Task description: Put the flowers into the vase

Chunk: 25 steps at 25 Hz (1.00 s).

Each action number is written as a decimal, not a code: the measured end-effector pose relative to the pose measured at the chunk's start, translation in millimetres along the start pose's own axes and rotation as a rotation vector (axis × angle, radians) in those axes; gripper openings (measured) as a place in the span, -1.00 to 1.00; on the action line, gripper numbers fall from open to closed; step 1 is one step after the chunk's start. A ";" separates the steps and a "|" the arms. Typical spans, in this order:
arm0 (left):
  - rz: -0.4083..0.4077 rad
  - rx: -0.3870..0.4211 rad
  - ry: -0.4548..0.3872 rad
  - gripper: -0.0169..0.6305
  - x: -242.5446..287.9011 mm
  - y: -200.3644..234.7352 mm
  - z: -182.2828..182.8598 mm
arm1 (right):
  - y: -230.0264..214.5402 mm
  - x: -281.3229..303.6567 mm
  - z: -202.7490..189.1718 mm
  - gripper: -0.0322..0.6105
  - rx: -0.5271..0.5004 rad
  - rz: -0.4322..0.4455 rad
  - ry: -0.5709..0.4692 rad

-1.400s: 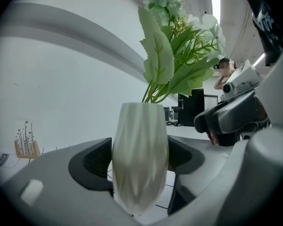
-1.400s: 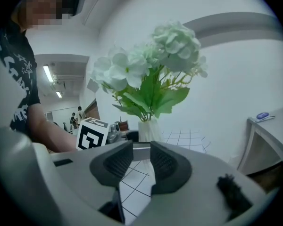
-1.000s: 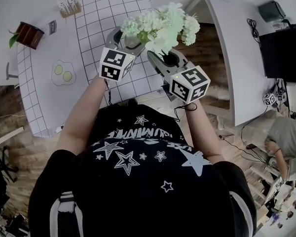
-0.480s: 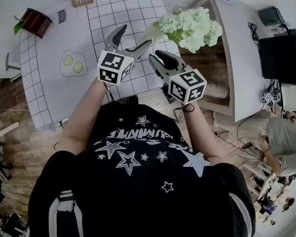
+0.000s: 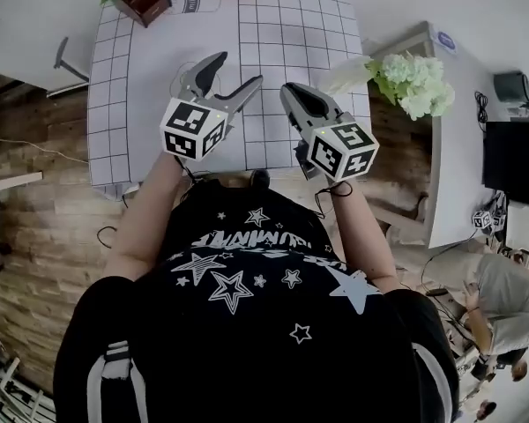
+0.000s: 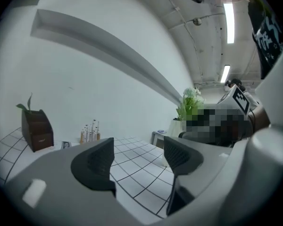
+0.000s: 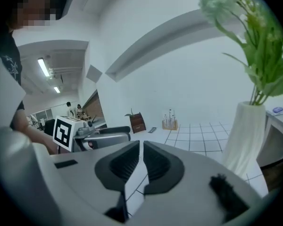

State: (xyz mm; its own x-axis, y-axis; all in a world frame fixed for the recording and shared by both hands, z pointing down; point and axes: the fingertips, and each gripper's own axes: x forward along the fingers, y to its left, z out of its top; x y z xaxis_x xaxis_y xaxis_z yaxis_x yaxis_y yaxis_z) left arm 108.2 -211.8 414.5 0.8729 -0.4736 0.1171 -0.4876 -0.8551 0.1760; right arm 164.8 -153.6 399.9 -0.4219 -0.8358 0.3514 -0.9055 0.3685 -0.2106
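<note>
Your flowers (image 5: pixel 412 79), likely light and crushable, stand in the white vase (image 5: pixel 346 76) at two o'clock, so hold them by the stems only; your left gripper (image 5: pixel 238 70), jaws just narrowing, gapes empty, and your right gripper (image 5: pixel 293 93) has just closed on nothing.

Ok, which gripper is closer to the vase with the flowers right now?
Right. In the head view the right gripper sits just left of the vase, not touching; the left gripper is farther left, beyond it.
</note>
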 end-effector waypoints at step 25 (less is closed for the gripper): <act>0.150 -0.062 -0.060 -0.92 -160.2 89.7 5.6 | 110.5 89.7 8.5 -0.86 -0.085 0.019 0.027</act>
State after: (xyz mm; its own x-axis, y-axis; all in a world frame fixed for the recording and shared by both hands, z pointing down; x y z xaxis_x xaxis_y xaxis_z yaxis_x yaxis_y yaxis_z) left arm -75.3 -213.8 406.1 0.7885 -0.6087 0.0880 -0.6113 -0.7600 0.2207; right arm 27.3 -191.3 400.4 -0.4386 -0.8177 0.3727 -0.8977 0.4181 -0.1392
